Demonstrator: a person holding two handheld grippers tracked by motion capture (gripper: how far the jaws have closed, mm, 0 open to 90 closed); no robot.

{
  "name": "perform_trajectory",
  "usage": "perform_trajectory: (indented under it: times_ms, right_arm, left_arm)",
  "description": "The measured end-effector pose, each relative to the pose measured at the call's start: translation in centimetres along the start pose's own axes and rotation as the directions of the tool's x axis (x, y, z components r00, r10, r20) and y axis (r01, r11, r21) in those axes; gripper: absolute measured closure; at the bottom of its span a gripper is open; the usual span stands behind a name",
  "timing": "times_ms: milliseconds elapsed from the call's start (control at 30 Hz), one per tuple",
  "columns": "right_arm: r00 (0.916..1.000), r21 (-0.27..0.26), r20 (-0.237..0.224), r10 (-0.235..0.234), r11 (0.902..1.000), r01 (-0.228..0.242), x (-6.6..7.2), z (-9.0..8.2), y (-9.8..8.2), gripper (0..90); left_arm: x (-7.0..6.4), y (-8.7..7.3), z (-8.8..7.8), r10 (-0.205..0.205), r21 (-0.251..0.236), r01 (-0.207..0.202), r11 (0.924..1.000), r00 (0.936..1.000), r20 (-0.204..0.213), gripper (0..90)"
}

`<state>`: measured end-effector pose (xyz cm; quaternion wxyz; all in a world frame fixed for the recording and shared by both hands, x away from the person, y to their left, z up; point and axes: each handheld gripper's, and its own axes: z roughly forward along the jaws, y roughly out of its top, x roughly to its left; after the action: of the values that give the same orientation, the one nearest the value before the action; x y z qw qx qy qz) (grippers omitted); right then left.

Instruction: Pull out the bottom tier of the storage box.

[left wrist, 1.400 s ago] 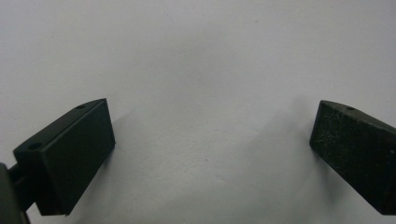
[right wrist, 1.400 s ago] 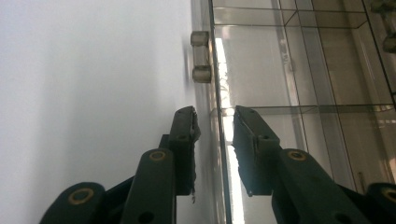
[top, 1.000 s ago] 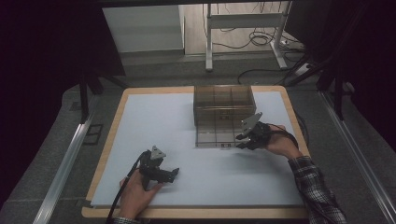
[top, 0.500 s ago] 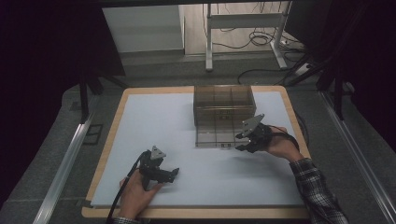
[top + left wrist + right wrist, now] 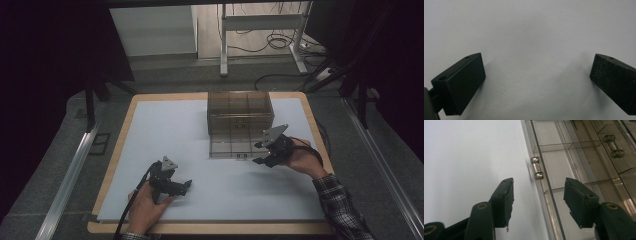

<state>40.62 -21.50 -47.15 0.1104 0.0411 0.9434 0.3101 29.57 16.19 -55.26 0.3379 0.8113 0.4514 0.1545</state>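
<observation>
A clear brown drawer box (image 5: 240,112) stands at the back of the white mat (image 5: 175,130). Its bottom drawer (image 5: 231,148) is pulled out toward me, with a small metal handle (image 5: 242,156) on the front. My right gripper (image 5: 257,153) sits just right of that handle. In the right gripper view the handle (image 5: 536,168) lies just past the tips of my right gripper (image 5: 539,187), untouched. Those jaws have just been opening and nothing is between them. My left gripper (image 5: 187,187) rests on the mat at the front left, open over bare mat (image 5: 537,72).
A second metal handle (image 5: 614,146) shows through the box's clear wall. The mat lies on a wooden board (image 5: 120,150). Metal rails (image 5: 70,170) run along both sides of the table, and desk legs and cables (image 5: 260,45) stand on the floor behind.
The right gripper's jaws have spread apart beside the drawer handle. The drawer stays pulled out as before. The left hand and its gripper have not moved.
</observation>
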Motion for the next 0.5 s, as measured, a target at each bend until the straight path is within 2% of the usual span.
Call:
perform_trajectory:
  times_ms: [500]
  right_arm:
    - [0.9976, -0.034, 0.036, 0.059, 0.9977, -0.058, 1.4, -0.5, -0.3, 31.3]
  left_arm:
    - [0.0, 0.0, 0.0, 0.000, 0.000, 0.000, 1.0000, 1.0000, 0.000, 0.0]
